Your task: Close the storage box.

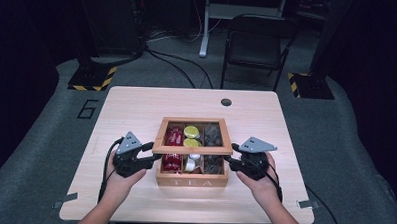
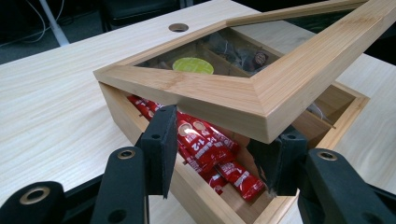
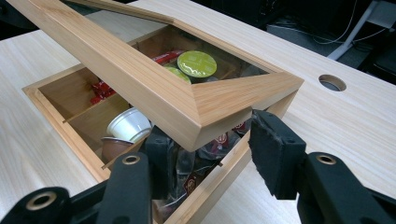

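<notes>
Two grippers frame the wooden tea box (image 1: pixel 192 181), which sits near the front middle of the light wood table (image 1: pixel 126 104) with "TEA" on its front wall. Your left gripper (image 1: pixel 152 158) is at the box's left front corner and your right gripper (image 1: pixel 231 162) at its right front corner.

The box's glass-paned lid (image 1: pixel 192 148) is hinged at the back and tilted, its front edge raised clear of the box walls.

In the left gripper view, your jaws stand partly open with the lid's front left corner (image 2: pixel 261 100) just above and between them. One pad reaches down over the red stick packets (image 2: pixel 210 151) in the left compartment, the other sits at the box's corner. I cannot tell whether either pad presses on the lid.

In the right gripper view, the jaws are again partly open, with the lid's front right corner (image 3: pixel 219 109) between them. One pad dips inside the box among dark wrapped tea bags (image 3: pixel 187 179), and the other is outside the box wall. Whether they clamp the wood, I cannot tell.

Under the glass you can see green-topped capsules (image 3: pixel 198 64). A white capsule (image 3: pixel 128 125) and a brown one (image 3: pixel 114 147) lie in the front middle compartment.
</notes>
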`<control>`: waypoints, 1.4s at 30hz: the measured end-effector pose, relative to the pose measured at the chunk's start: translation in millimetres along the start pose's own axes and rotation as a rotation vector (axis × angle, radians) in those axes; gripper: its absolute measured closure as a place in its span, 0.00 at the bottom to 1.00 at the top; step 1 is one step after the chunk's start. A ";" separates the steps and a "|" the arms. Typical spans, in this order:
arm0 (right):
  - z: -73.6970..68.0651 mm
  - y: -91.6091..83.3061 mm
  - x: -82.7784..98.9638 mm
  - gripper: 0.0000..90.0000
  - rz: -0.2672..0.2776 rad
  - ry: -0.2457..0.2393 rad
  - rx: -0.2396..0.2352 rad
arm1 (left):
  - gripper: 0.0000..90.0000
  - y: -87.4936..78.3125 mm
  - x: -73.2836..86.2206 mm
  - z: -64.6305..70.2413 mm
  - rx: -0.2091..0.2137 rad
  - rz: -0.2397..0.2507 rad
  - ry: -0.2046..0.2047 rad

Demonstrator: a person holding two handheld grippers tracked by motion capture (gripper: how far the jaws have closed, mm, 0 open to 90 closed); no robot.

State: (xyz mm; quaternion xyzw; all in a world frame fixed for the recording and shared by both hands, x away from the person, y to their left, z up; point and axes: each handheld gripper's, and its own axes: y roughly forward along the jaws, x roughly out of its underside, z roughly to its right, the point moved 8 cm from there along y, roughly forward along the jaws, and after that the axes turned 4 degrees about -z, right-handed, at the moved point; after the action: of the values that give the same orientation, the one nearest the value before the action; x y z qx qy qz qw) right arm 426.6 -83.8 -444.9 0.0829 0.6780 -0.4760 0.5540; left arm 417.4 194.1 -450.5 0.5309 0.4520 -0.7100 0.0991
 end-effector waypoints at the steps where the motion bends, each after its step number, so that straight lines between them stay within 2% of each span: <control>1: -0.5 -0.4 0.9 0.58 -0.001 0.005 0.000 | 0.58 0.4 0.8 0.0 0.000 0.006 -0.004; 4: -2.3 -0.6 3.6 0.59 0.001 0.008 0.001 | 0.58 1.4 4.7 1.4 0.004 0.011 -0.011; 5: -2.5 -0.7 5.1 0.58 -0.003 -0.006 0.000 | 0.58 1.5 6.0 1.2 0.004 0.008 -0.003; 8: -5.3 -0.4 9.5 0.59 -0.008 -0.005 0.003 | 0.58 2.8 11.3 2.5 0.002 0.008 0.005; 13: -7.0 1.8 14.9 0.58 -0.013 -0.006 0.004 | 0.58 4.8 17.1 4.2 0.010 0.012 -0.006; 19: -8.4 3.8 21.4 0.58 -0.016 -0.033 0.004 | 0.58 7.7 24.3 5.9 0.022 0.024 -0.012; 21: -9.6 5.2 24.7 0.57 -0.023 -0.023 0.003 | 0.58 9.0 28.4 6.6 0.025 0.022 -0.022; 29: -13.8 10.0 34.9 0.57 -0.031 -0.001 -0.009 | 0.59 13.1 38.8 9.2 0.025 0.008 -0.039; 36: -20.1 17.0 47.3 0.57 -0.072 -0.033 -0.016 | 0.59 18.8 53.2 11.3 0.034 -0.037 -0.034; 41: -22.7 21.1 51.3 0.57 -0.084 -0.022 -0.017 | 0.59 20.9 57.9 12.0 0.028 -0.041 -0.040; 42: -22.3 21.3 52.2 0.57 -0.090 -0.043 -0.020 | 0.59 20.8 58.9 12.2 0.030 -0.046 -0.036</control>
State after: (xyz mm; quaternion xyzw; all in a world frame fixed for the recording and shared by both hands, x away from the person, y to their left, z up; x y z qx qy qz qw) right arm 405.8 -77.7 -501.5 0.0365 0.6739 -0.4951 0.5472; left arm 397.6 193.1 -511.0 0.5088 0.4517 -0.7282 0.0829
